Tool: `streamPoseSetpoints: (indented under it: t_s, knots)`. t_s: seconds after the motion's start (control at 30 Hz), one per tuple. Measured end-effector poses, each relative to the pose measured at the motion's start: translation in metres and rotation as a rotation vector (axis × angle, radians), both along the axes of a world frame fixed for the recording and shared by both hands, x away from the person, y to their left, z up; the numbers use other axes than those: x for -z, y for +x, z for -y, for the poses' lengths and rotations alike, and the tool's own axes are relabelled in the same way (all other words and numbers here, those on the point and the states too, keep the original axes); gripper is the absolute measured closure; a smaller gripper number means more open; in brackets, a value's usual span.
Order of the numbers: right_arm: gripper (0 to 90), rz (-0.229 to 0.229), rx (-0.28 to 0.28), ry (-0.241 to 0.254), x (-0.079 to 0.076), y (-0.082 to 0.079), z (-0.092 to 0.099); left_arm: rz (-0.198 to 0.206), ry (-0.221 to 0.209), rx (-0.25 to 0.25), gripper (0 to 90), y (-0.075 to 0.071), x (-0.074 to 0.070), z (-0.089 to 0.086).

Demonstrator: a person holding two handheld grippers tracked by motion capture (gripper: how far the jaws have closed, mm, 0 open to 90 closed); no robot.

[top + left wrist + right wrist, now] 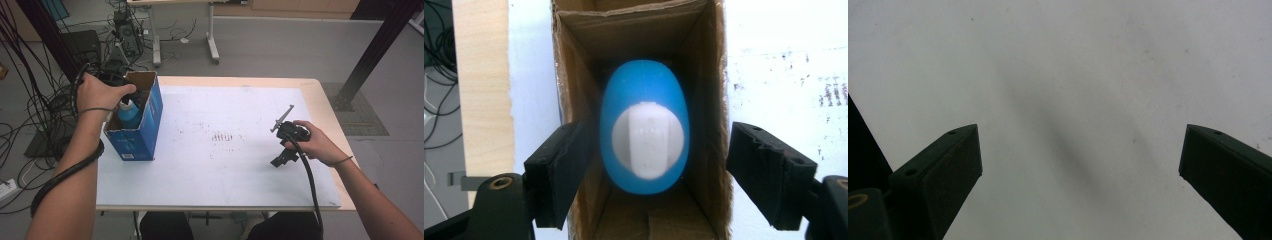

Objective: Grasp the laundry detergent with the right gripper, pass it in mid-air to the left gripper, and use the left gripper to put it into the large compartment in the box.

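Note:
A blue bottle (129, 113) with a white cap (648, 140) stands upright inside an open blue cardboard box (150, 117) at the table's left side. My left gripper (125, 97) hangs over the box mouth and points down into it. In the left gripper view the left gripper (654, 165) is open, its two black jaws on either side of the bottle's top with a gap on each side. The box's brown inner walls (574, 75) surround the bottle. My right gripper (280, 159) rests low over the white table at the right, and the right gripper (1080, 165) is open wide with nothing between its jaws.
A white sheet (225, 165) covers the tabletop, with wooden edge (325, 105) showing at the right and back. Faint dark marks (222, 136) speckle its middle. Cables (30, 115) lie on the floor at the left. A black post (370, 50) stands at the back right.

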State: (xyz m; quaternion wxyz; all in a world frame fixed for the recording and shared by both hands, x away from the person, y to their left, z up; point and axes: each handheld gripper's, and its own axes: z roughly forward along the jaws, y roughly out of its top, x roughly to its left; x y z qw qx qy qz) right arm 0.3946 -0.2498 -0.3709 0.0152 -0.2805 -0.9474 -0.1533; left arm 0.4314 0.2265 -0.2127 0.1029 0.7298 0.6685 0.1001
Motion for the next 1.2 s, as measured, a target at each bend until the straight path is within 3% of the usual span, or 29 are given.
streamPoseSetpoints:
  t_s: [0.4,0.8,1.1,1.2]
  knots:
    - [3.6,0.001,0.012,-0.003,-0.002,0.002,0.001,0.012,-0.004,0.002,13.1,-0.009,-0.025,0.003]
    - [3.6,0.003,0.024,0.003,-0.003,0.003,0.003,0.050,-0.010,0.036,5.6,-0.016,-0.051,0.021]
    - [3.6,0.002,0.033,0.014,-0.004,0.003,0.004,0.033,0.001,0.105,5.0,-0.021,-0.060,0.049]
    - [3.7,-0.001,0.040,0.014,-0.004,0.003,0.005,0.044,-0.019,0.140,4.8,-0.025,-0.061,0.060]
